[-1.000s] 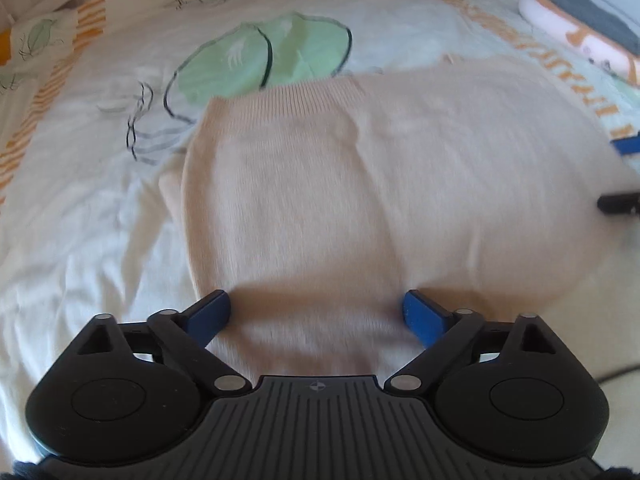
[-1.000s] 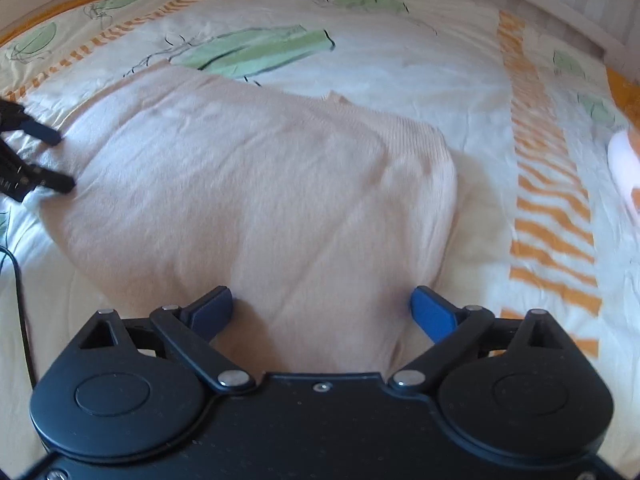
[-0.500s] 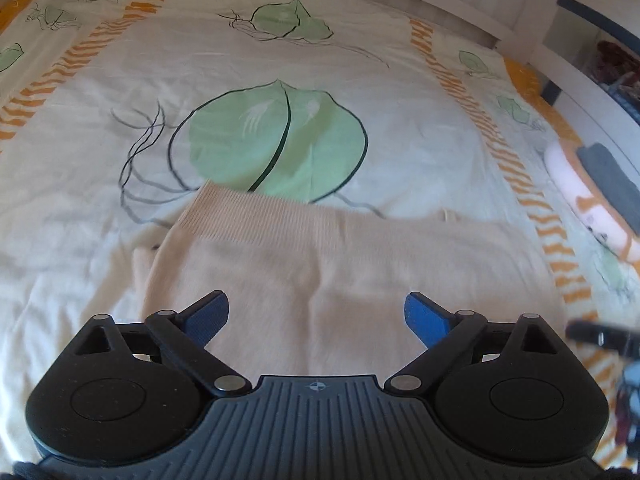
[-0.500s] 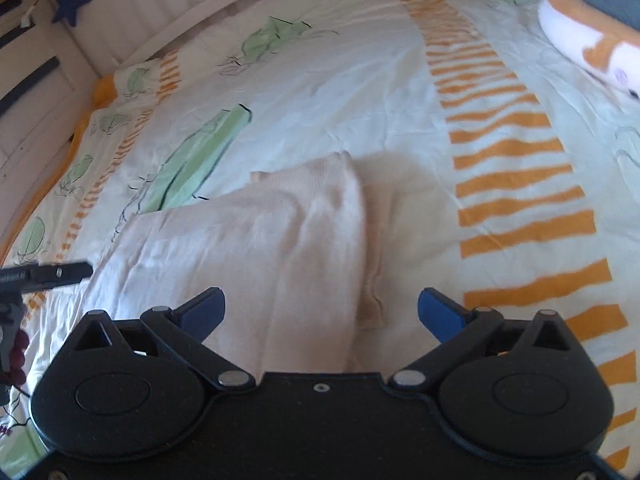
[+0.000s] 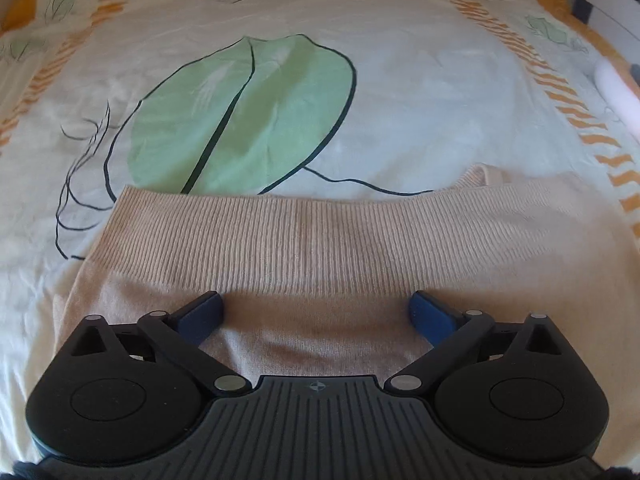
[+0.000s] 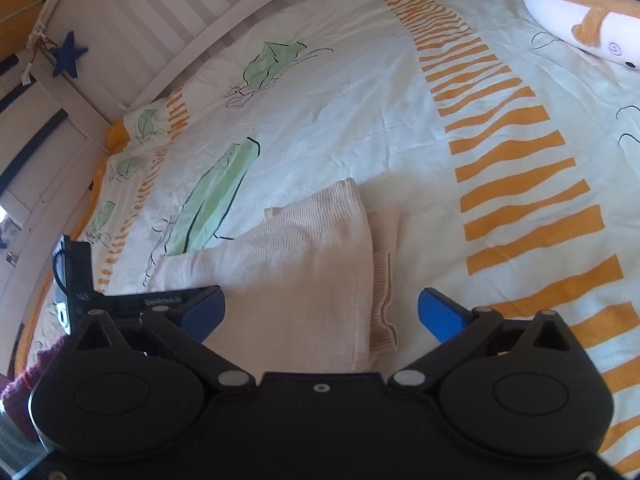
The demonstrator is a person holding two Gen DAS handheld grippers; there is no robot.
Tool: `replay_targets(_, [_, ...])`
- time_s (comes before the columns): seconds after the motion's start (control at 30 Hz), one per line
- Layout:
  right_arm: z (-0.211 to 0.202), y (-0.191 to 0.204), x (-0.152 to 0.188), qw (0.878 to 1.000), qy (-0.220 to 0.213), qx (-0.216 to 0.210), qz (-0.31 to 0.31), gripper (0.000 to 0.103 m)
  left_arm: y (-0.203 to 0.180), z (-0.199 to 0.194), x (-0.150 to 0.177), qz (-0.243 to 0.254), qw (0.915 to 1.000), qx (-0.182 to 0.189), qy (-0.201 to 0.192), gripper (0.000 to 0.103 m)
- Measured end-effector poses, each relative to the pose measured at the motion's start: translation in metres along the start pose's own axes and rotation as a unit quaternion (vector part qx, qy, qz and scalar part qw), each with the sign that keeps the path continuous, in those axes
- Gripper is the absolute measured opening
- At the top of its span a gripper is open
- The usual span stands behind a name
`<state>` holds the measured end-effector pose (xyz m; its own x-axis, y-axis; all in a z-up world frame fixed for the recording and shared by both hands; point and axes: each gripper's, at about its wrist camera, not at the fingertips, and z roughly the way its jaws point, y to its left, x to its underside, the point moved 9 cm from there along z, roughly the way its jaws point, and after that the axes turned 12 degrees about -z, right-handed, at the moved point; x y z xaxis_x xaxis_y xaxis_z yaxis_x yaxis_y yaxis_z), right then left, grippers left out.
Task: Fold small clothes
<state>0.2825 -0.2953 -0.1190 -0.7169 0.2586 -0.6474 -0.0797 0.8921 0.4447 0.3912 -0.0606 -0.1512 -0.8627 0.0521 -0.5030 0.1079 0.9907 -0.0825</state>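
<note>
A beige knit sweater (image 5: pixel 312 240) lies folded on the bedcover, its ribbed hem running across the far side in the left wrist view. My left gripper (image 5: pixel 316 304) hovers over the sweater's near part; its jaws are opening, with cloth beneath them but no pad pressing on it. In the right wrist view the sweater (image 6: pixel 304 264) shows its folded right edge, and a ribbed cuff (image 6: pixel 382 296) sticks out beside it. My right gripper (image 6: pixel 320 300) stands wide open above that edge and holds nothing.
The white bedcover has a big green leaf print (image 5: pixel 248 112) and orange stripes (image 6: pixel 520 184). A white and orange plush toy (image 6: pixel 580 20) lies at the far right. A white slatted bed rail (image 6: pixel 160 20) with a blue star (image 6: pixel 68 54) borders the far side.
Both grippers have drawn back from the sweater and let it lie. The left view now looks along the ribbed hem. The right gripper has rolled, showing the folded edge and cuff.
</note>
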Motion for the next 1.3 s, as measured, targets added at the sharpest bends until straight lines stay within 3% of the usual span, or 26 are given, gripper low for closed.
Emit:
replay_targets(0.13, [-0.001,-0.003,-0.003,1.0,-0.006,-0.015,0.017,0.103,0.006,-0.016,0.011,-0.006,0.9997,0.022,0.001,0.101])
replay_targets(0.3, [0.005,-0.006,0.0,0.998,-0.005,-0.043,0.05,0.103,0.013,-0.038,0.043,0.023,0.9989,0.041,-0.001,0.101])
replay_targets(0.43, [0.016,-0.01,0.007,0.997,0.014,-0.039,0.061,0.103,0.022,-0.049,0.059,0.031,0.9979,0.057,0.005,0.101])
replay_targets(0.63, [0.032,-0.013,0.023,0.994,0.042,-0.056,0.085,0.103,0.035,-0.05,0.065,-0.003,0.9961,0.088,0.002,0.101])
replay_targets(0.83, [0.041,-0.012,0.026,0.991,0.032,-0.089,0.092,0.103,0.037,-0.045,0.061,-0.009,0.9942,0.107,0.0,0.102])
replay_targets(1.07, [0.051,-0.007,0.022,0.987,0.015,-0.136,0.086,0.103,0.036,-0.04,0.057,-0.009,0.994,0.109,0.011,0.102])
replay_targets(1.3, [0.063,0.008,0.018,0.987,0.025,-0.153,0.048,0.103,0.035,-0.037,0.056,-0.021,0.9955,0.092,0.01,0.102])
